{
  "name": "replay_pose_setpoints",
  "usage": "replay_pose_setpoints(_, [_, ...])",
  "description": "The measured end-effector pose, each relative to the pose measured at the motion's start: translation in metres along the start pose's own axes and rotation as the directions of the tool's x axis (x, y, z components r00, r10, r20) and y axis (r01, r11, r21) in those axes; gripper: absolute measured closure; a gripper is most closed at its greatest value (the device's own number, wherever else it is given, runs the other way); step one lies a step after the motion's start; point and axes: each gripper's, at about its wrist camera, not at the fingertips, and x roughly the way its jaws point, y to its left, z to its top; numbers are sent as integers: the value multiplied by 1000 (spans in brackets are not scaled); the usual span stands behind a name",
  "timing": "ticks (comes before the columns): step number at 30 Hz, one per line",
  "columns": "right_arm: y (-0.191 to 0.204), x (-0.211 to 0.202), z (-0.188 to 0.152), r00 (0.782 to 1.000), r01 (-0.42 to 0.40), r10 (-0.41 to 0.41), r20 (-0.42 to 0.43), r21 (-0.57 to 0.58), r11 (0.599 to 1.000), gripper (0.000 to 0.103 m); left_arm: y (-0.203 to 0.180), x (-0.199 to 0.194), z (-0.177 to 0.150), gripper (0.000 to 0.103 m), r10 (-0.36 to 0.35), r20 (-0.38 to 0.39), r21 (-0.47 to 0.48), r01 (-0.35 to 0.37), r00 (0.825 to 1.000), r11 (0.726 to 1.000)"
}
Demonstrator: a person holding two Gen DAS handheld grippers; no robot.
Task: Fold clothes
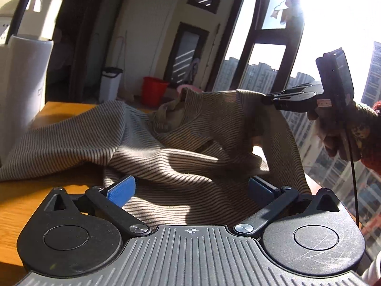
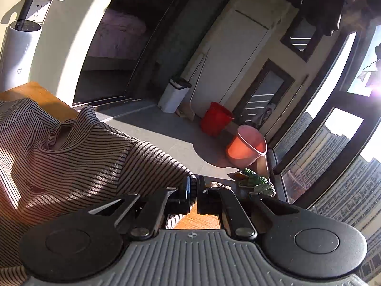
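Right — your striped top [image 1: 181, 143] lies rumpled across the wooden worktop [image 1: 28, 205], collar toward the window, one shoulder lifted off the wood. Your right gripper [image 2: 193, 186] has its jaws clamped together on that shoulder edge, the cloth pinched between them and hanging in a slack drape. Your left gripper [image 1: 190, 188] rests low over the near hem, jaws wide apart, fabric lying between the blue pads [image 1: 122, 189] but ungripped. To do this well, close the left on the hem before you lift further, then raise both evenly so the cloth tightens flat — judged from the slack, a one-sided pull would likely twist it. Hard to tell: where the sleeves lie, since the folds bury them, and glare from the window washes out the far right side.
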Motion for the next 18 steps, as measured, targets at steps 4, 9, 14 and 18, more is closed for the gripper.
replay_pose_setpoints(4, [-20,45,-14,989,136,-137,-48,-10,991,103,4,0,-1,0,20,-13,-22,-21,1000,1000])
replay_pose_setpoints(9, [-44,45,-27,997,-6,21,-68,227,974,102,3,-1,-1,0,35,-16,-16,-35,999,999])
replay_pose_setpoints(14, [-30,12,-7,964,-259,263,23,280,924,85,5,2,0,0,30,-35,-14,-30,999,999])
replay_pose_setpoints(18, [-17,7,-25,957,-264,287,-30,309,913,43,10,1,-1,0,45,-30,-40,-46,999,998])
